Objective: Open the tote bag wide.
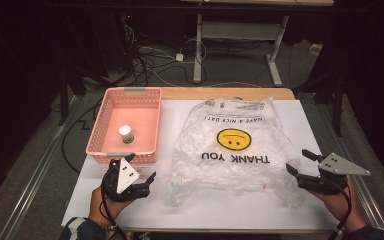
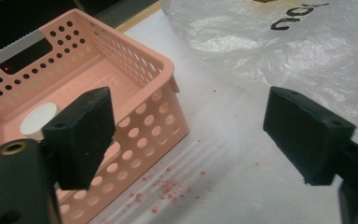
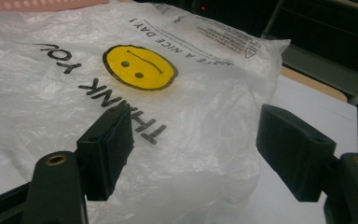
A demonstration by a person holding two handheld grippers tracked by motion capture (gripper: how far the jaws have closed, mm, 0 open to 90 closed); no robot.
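I hold my left gripper (image 1: 145, 176) low over the white table (image 1: 145, 210), just in front of the near wall of the pink basket (image 1: 105, 145), with its jaws spread wide and nothing between them. From the left gripper view the basket's perforated corner (image 2: 158, 107) sits just beyond one jaw, and the small white-capped bottle (image 1: 125, 133) stands upright inside the basket, apart from its walls. A scatter of reddish crumbs (image 2: 168, 189) lies on the table below that gripper. My right gripper (image 1: 299, 162) hovers at the right edge of the clear plastic bag (image 1: 230, 170), its jaws released and empty, pointing in toward the bag. The bag lies flat on the table between my two hands, just beside the basket, its yellow smiley face (image 3: 139, 67) and "THANK YOU" print upside down to me.
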